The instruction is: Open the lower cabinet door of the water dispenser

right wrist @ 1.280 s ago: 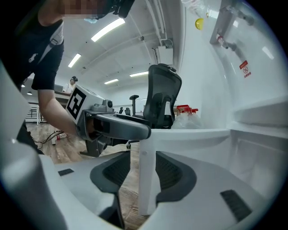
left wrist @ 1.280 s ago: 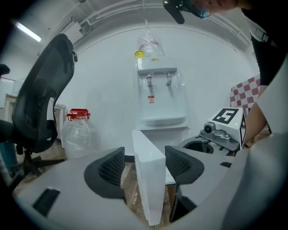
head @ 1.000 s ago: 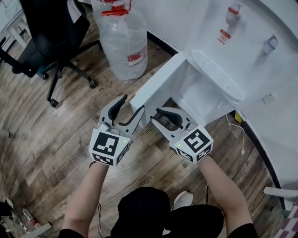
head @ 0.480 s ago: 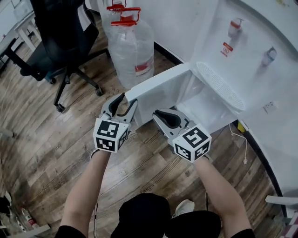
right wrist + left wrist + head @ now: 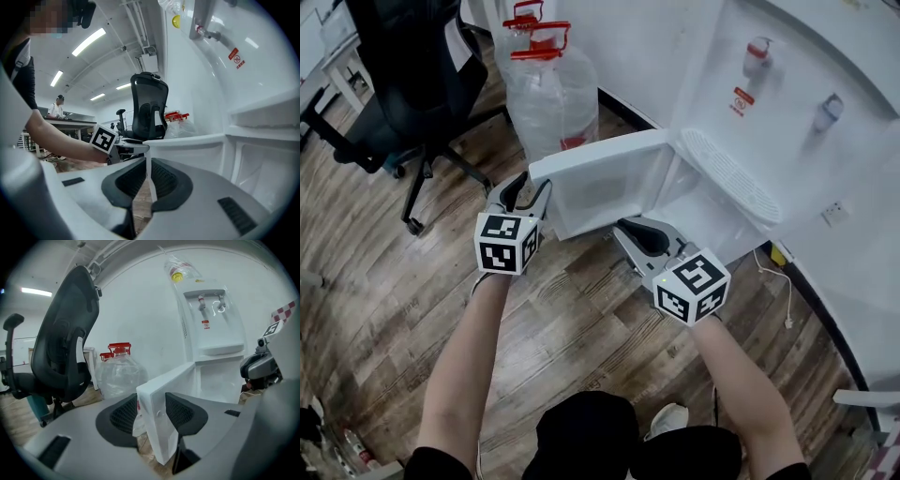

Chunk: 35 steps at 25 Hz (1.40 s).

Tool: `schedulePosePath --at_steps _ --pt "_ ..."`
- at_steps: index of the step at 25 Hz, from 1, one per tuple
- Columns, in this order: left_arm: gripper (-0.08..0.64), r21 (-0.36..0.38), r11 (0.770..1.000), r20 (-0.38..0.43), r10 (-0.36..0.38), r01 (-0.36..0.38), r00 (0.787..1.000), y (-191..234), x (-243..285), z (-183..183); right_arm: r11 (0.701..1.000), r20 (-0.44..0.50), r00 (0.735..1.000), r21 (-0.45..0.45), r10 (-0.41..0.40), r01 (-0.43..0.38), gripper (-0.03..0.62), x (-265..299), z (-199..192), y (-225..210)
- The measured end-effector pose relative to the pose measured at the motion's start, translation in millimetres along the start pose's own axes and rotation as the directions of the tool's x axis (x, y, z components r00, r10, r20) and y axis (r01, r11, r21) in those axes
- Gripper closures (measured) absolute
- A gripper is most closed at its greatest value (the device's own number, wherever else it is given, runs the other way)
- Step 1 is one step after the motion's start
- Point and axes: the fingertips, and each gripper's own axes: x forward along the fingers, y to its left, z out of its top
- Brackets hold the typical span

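Against the white wall, the water dispenser (image 5: 787, 112) stands on the wood floor (image 5: 581, 328). To its left there is a black office chair (image 5: 412, 75). The lower cabinet door (image 5: 600, 183) is swung out toward your left, so the white compartment (image 5: 712, 211) behind it is exposed below the drip tray (image 5: 731, 173).

A large clear water jug (image 5: 551, 94) with a red cap and handle stands on the floor between the chair and the door.

Your left tool (image 5: 530, 192) is on the door's free outer edge. Its jaws have just been closing, and its own view shows the full thickness of the door panel clamped between the two dark pads. That leaves the jaws fairly wide.

Your right tool (image 5: 628, 230) sits lower, near the cabinet end of the door. Its jaws have also just been closing and are now nearly together, pinching a thin white lip of the door.

On the dispenser front, a red tap (image 5: 757, 52) and a blue tap (image 5: 827, 111) sit above the tray. A small red label (image 5: 742, 97) hangs under the red tap, and its print is too small to read. The red band on the jug is also unreadable.
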Motion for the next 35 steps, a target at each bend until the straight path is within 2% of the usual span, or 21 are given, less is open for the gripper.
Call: schedulePosePath --at_steps 7,15,19,23,28,31,33,35 --pt "0.362 -0.004 1.000 -0.029 0.007 -0.007 1.000 3.2 12.1 -8.1 1.000 -0.020 0.999 0.002 -0.031 0.031 0.549 -14.1 -8.0 -9.2" --pt "0.350 -0.005 1.000 -0.008 0.014 -0.014 1.000 -2.4 -4.4 -6.5 0.999 0.000 0.999 0.007 -0.041 0.041 0.552 -22.4 -4.8 -9.9" --pt "0.344 -0.089 0.996 0.067 0.009 -0.003 0.998 -12.5 -38.0 11.7 0.999 0.035 0.999 0.012 -0.035 0.035 0.552 -38.0 8.1 -4.6" --pt "0.345 -0.112 0.990 0.133 -0.073 0.088 0.988 -57.6 -70.0 31.5 0.998 0.087 0.994 0.027 -0.060 0.058 0.554 -71.6 19.6 -1.4" --pt "0.392 -0.084 0.968 0.142 -0.224 0.237 0.964 -141.0 -85.0 34.6 0.990 0.124 0.983 0.051 -0.138 0.132 0.558 -134.8 12.1 -5.2" --pt "0.450 -0.049 0.945 0.121 -0.316 0.323 0.941 -196.8 -84.4 30.4 0.977 0.104 0.972 0.058 -0.212 0.207 0.561 -176.4 -3.7 -13.2" --pt "0.516 -0.061 0.921 0.100 -0.377 0.384 0.921 -229.9 -85.4 34.2 0.965 0.087 0.962 0.073 -0.259 0.253 0.563 -202.8 -7.1 -17.2" --pt "0.546 -0.082 0.897 0.092 -0.427 0.434 0.900 -255.8 -89.5 50.5 0.953 0.078 0.951 0.083 -0.298 0.292 0.565 -227.3 2.5 -18.9"
